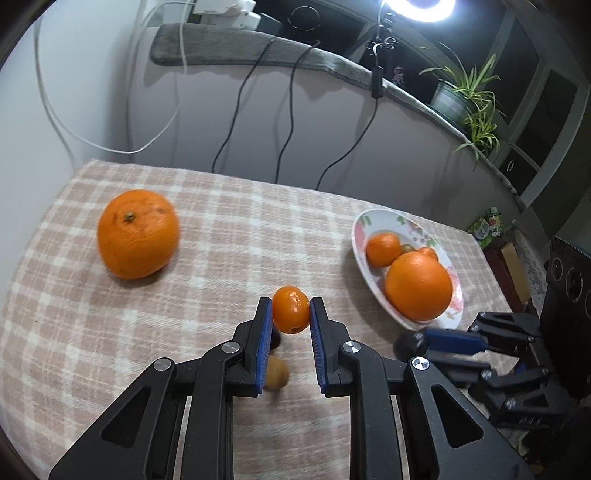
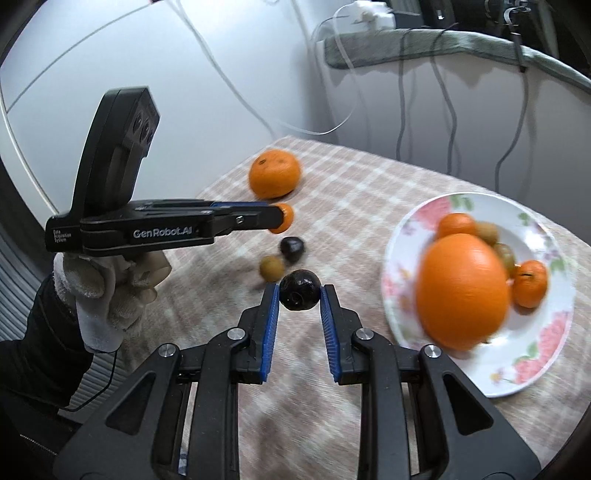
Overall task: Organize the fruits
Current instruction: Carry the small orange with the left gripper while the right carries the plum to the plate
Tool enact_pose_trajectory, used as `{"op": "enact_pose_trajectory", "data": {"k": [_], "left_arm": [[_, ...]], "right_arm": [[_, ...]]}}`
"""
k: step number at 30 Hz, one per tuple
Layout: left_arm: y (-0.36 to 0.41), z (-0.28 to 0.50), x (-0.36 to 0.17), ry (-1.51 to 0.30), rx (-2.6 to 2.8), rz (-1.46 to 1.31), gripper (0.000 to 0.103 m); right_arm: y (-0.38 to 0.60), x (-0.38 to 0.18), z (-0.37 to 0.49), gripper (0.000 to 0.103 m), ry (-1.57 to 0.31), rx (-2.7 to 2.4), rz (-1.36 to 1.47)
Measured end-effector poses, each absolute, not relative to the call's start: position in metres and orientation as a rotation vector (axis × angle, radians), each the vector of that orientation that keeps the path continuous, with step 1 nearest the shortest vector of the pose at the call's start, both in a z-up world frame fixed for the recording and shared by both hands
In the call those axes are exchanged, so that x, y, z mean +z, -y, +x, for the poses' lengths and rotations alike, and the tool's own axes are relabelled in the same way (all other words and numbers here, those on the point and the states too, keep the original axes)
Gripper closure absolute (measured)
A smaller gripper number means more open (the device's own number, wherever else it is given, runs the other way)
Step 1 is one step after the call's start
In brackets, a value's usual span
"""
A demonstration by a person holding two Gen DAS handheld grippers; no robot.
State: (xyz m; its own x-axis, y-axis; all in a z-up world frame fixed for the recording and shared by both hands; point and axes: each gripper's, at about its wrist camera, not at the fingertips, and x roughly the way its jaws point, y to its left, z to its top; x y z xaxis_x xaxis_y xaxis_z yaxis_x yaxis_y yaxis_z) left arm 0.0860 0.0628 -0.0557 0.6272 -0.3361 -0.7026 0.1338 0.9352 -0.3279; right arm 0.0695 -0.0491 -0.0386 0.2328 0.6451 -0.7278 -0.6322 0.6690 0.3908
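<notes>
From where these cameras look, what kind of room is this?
Probably a home living space set up for filming: a table under a beige checked tablecloth, a floral white plate of oranges, a potted spider plant on a cloth-covered ledge, and a glowing ring light with dangling cables.

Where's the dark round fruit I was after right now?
In the right wrist view, the dark fruit is pinched in the right claw, above the checked cloth, left of the flowered plate.

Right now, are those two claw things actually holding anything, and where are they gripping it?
Yes. The left gripper pinches a small orange fruit by its two sides; the right gripper pinches a dark round fruit the same way.
</notes>
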Motion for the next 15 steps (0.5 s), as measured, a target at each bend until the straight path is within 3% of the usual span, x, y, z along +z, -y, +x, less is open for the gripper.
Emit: {"op": "enact_pose_trajectory", "data": {"k": [15], "left_arm": [[-0.023,0.109,-0.05,-0.857,-0.332,-0.219,0.085]], "right_arm": [[0.127,-0.025,0.092,0.079,-0.966,0.727,0.065]]}}
